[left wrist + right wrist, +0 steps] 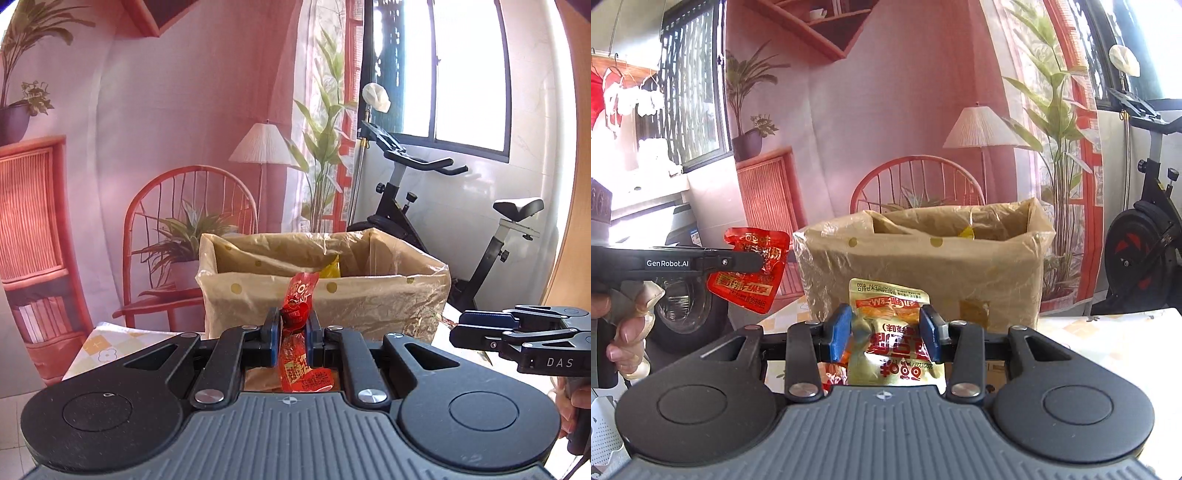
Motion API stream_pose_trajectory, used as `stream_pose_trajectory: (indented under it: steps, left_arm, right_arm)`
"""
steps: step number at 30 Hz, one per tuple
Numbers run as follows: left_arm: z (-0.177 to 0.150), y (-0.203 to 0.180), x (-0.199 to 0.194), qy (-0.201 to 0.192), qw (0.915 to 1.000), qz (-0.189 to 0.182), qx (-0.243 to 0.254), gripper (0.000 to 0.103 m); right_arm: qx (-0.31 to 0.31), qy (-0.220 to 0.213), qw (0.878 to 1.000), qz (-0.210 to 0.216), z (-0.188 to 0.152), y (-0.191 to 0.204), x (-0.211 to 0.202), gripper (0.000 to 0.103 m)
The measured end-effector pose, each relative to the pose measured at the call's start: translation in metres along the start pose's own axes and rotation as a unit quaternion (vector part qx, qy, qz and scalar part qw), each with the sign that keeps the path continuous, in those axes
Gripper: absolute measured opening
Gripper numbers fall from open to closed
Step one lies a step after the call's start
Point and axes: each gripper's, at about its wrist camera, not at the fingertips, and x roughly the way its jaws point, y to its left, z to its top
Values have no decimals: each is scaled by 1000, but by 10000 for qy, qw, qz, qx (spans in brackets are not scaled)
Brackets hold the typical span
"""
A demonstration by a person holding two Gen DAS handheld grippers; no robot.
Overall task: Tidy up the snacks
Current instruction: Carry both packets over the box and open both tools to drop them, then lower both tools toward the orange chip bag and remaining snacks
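My left gripper (291, 330) is shut on a red snack packet (300, 291), held edge-on in front of the cardboard box (332, 299) lined with clear plastic. The same packet (750, 273) shows flat in the right wrist view, held by the left gripper (757, 260) to the left of the box (923, 273). My right gripper (886, 330) is shut on a gold snack packet (890, 325), just short of the box's near wall. It also shows from the side in the left wrist view (458, 332). A yellow packet (330, 271) lies inside the box.
The box stands on a table with a yellow-and-white checked cloth (107, 347). An exercise bike (424, 206) stands behind and right of the box. A printed backdrop with a chair and lamp (192, 199) hangs behind.
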Motion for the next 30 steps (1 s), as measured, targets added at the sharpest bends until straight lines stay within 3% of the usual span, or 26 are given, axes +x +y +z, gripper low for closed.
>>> stream_pose_trajectory:
  steps: [7, 12, 20, 21, 22, 23, 30]
  left_arm:
    - [58, -6, 30, -334, 9993, 26, 187, 14]
    - [78, -3, 78, -123, 9999, 28, -89, 14]
    - [70, -10, 128, 374, 9992, 132, -3, 17]
    - [68, -10, 130, 421, 9990, 151, -36, 21]
    - [66, -7, 131, 473, 9987, 190, -80, 32]
    - [64, -5, 130, 465, 9986, 214, -89, 40]
    - [55, 8, 99, 545, 9983, 181, -31, 40]
  right_arm:
    - [-463, -497, 9977, -41, 58, -12, 26, 43]
    - [-671, -390, 9967, -251, 75, -27, 65, 43]
    - [-250, 141, 9977, -622, 67, -66, 107, 45]
    - [-205, 190, 9975, -653, 65, -68, 109, 45]
    - [-130, 189, 9972, -706, 63, -71, 107, 48]
    - [-15, 160, 9972, -734, 62, -73, 104, 50]
    - [153, -7, 9984, -545, 56, -62, 69, 53]
